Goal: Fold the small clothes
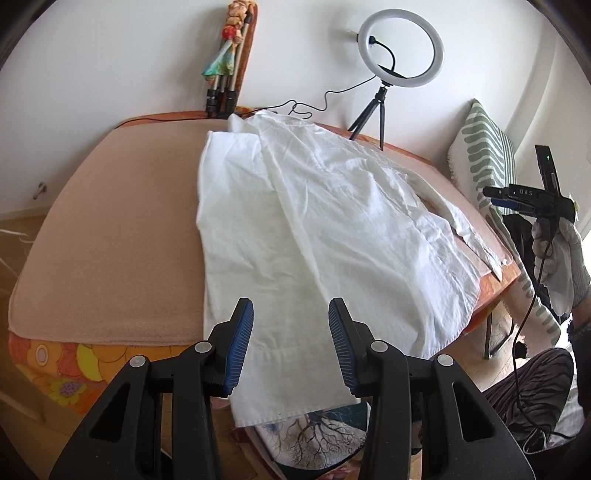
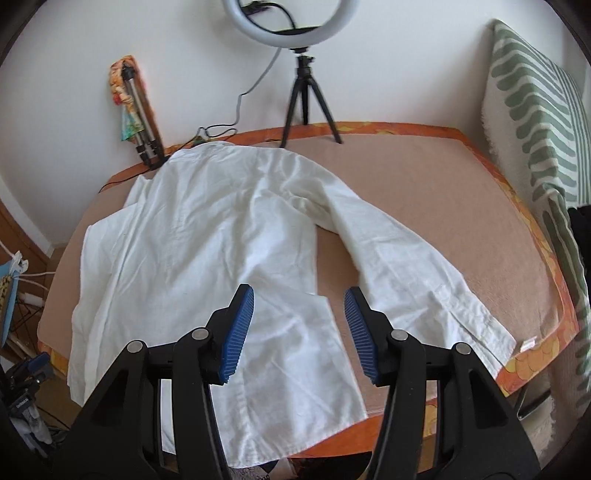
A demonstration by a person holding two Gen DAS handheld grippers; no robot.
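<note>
Left claw (image 1: 291, 325): jaws apart, blue pads bare, nothing gripped; it hangs above the near edge of the table (image 1: 110, 229), over the shirt hem.

White shirt (image 2: 207, 236): spread flat on the pink-covered table, collar toward the far edge, hem draped over the near edge. In the right wrist view one sleeve (image 2: 413, 273) runs diagonally toward the near right corner, cuff just inside the orange border.

Right claw (image 2: 299, 328): jaws apart, empty; poised over the near edge where the shirt body meets bare cover.

Far edge, left to right: folded tripod (image 2: 142, 122) leaning on the wall, ring light (image 2: 295, 22) on its stand. Striped cushion (image 2: 535, 110) upright beyond the right edge.
</note>
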